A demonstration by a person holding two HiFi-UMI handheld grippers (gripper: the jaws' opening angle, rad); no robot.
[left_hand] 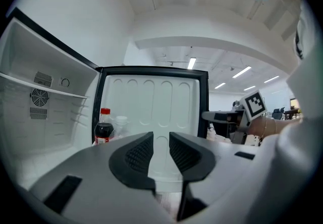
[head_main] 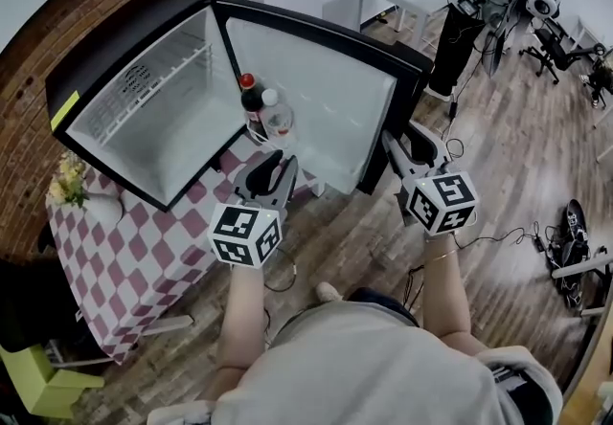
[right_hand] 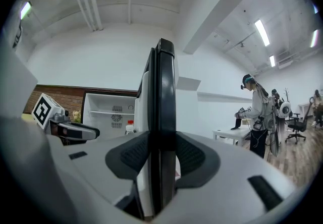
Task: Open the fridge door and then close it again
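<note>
The fridge (head_main: 144,98) stands on a desk (head_main: 153,256) covered in a checked cloth, against a brick wall, its white inside bare to the head view. The fridge door (head_main: 316,93) is swung wide open to the right, inner side facing the person. On the door's lower shelf, at its left end, stand a cola bottle (head_main: 251,105) and a clear bottle (head_main: 276,117), just beside each other.

Only the head view shows the desk and the wooden floor. Only the left gripper view shows the door's inner panel head-on, with the fan grille in the fridge's back wall. Only the right gripper view shows the door edge-on, plus a person (right_hand: 257,112) standing far right by a white table (right_hand: 229,134).

The right gripper (right_hand: 160,148) is clamped on the door's free edge, a pad pressing each face. The left gripper (left_hand: 160,141) hangs near the door's lower shelf, jaws a narrow gap apart with nothing between them, touching nothing.
</note>
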